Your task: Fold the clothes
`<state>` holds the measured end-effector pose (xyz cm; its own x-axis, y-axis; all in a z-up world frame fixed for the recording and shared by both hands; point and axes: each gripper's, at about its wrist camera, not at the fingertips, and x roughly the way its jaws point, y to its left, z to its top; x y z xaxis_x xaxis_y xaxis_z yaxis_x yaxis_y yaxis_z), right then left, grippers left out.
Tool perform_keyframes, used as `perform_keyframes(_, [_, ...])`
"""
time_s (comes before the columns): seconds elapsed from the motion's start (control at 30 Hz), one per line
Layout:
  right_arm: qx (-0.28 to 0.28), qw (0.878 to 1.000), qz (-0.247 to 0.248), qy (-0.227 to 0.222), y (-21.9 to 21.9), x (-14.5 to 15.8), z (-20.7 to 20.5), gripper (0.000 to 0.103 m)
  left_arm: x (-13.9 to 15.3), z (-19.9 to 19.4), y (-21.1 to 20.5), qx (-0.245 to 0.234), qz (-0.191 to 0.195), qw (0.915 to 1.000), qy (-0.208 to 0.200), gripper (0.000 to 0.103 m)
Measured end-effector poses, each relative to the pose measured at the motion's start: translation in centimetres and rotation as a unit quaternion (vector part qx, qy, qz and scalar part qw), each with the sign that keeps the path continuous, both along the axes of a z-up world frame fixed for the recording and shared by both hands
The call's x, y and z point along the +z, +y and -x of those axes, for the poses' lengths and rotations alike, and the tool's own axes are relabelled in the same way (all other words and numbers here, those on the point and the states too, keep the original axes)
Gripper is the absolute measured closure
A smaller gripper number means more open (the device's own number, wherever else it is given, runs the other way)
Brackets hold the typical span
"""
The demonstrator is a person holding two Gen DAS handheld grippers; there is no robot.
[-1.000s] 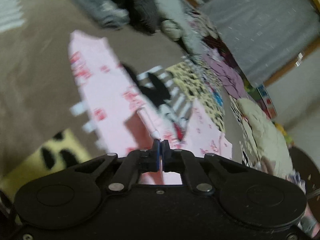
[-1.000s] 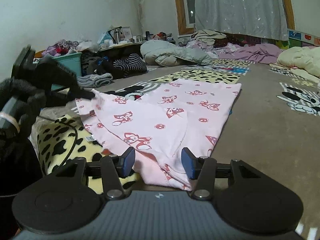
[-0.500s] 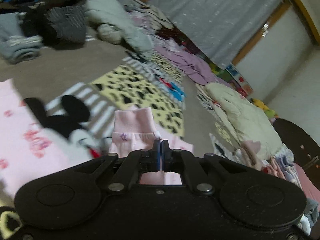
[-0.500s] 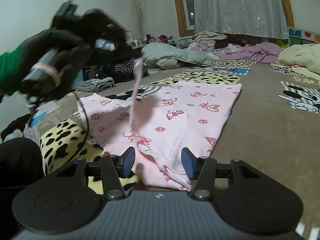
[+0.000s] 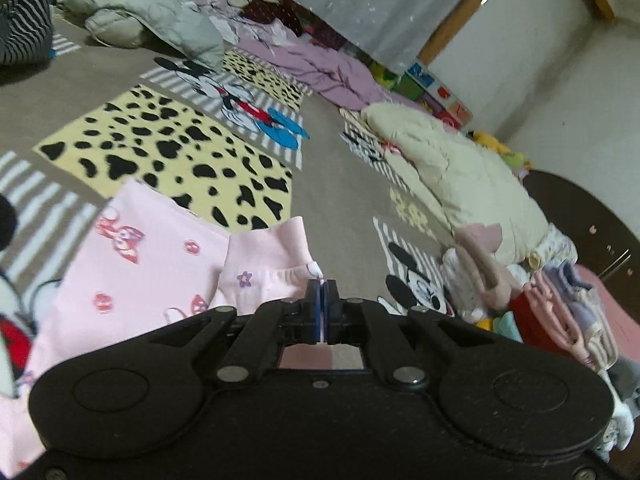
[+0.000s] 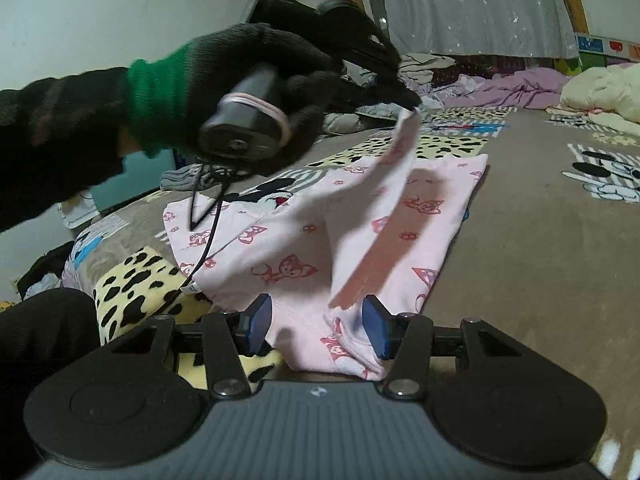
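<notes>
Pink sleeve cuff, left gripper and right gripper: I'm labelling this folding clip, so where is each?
pink sleeve cuff (image 5: 276, 268): left wrist view, on the ribbed cuff band.
left gripper (image 5: 322, 305): left wrist view, where the closed fingers meet.
right gripper (image 6: 316, 324): right wrist view, midway between the open fingers.

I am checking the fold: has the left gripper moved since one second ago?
Yes. In the right wrist view the left gripper, shut on the sleeve, rose from the shirt's left edge and crossed rightward, toward the curtain.
</notes>
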<state>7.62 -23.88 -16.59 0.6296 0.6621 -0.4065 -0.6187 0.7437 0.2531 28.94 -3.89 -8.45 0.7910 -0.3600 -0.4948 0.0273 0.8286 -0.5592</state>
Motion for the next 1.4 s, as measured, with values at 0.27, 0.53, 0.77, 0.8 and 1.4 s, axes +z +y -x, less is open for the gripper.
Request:
perform_keyframes(0.27, [-0.014, 0.999, -0.024, 0.017, -0.7, -0.1, -0.6, 0.052, -1.4, -3.3, -1.5, -0.016, -0.023, 0.9995, 0.018, 0.103])
perform_keyframes(0.53, [-0.027, 0.998, -0.050, 0.028, -1.7, 0.0, -0.9, 0.057, -3.1, -5.1, -3.2, -0.040, -0.065, 0.9966, 0.031, 0.103])
perform_keyframes(0.77, [-0.011, 0.999, -0.026, 0.031, -1.0, -0.3, -0.8, 0.059, -4.5, -5.8, -5.4, -0.076, -0.144, 0.9860, 0.036, 0.103])
perform_keyframes(0.8, [-0.009, 0.999, -0.022, 0.031, -0.8, -0.3, -0.8, 0.059, -4.6, -5.8, -5.7, -0.081, -0.154, 0.9842, 0.035, 0.103])
perform_keyframes(1.4, [-0.060, 0.997, -0.024, -0.046, -3.2, 2.3, 0.9, 0.056, -2.1, -1.3, -2.3, -0.117, -0.170, 0.9784, -0.004, 0.101])
